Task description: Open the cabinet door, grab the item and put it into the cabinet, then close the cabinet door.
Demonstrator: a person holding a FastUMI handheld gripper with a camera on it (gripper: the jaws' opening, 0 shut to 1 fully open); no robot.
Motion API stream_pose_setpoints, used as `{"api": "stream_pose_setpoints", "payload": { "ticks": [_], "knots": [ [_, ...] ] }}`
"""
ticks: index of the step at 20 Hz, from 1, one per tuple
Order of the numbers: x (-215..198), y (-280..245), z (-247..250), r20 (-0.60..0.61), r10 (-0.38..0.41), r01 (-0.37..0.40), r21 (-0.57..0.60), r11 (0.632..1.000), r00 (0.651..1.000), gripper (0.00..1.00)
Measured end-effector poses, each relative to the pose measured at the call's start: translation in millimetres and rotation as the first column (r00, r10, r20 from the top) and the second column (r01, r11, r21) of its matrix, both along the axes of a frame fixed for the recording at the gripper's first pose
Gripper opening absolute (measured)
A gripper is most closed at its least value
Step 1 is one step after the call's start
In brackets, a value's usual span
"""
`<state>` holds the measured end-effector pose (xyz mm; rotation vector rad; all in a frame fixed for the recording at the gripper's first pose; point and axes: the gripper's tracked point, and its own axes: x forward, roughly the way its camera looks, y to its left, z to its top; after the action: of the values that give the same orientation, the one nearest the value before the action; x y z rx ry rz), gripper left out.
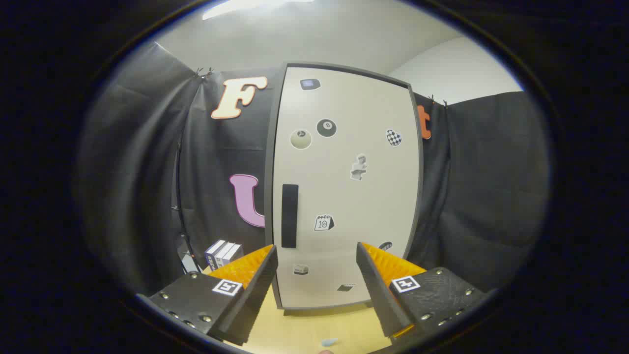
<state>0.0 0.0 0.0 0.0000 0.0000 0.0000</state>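
Observation:
A tall cabinet stands straight ahead on the wooden table, its cream door (344,196) shut and dotted with stickers. A black vertical handle (289,216) sits near the door's left edge, just beyond my left fingertip. My gripper (317,253) is open, its two orange-and-black fingers (250,275) spread wide with nothing between them, aimed at the lower part of the door. Three small upright boxes (223,253), dark and white, stand to the left of the cabinet, beyond the left finger.
The wooden tabletop (304,329) runs from under the fingers to the cabinet's base. A small pale blue object (329,341) lies on it between the fingers, close to me. Black cloth walls enclose the cabinet on both sides.

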Motion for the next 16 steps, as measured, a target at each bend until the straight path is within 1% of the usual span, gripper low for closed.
{"api": "stream_pose_setpoints", "payload": {
  "ticks": [5,10,16],
  "knots": [
    [3,-2,-1,-0.004,-0.01,0.01,0.003,1.0,1.0,0.95],
    [11,1,-3,-0.016,-0.004,0.004,0.004,1.0,1.0,0.95],
    [40,12,-5,-0.027,0.02,-0.02,0.009,1.0,0.999,0.95]
  ]
}}
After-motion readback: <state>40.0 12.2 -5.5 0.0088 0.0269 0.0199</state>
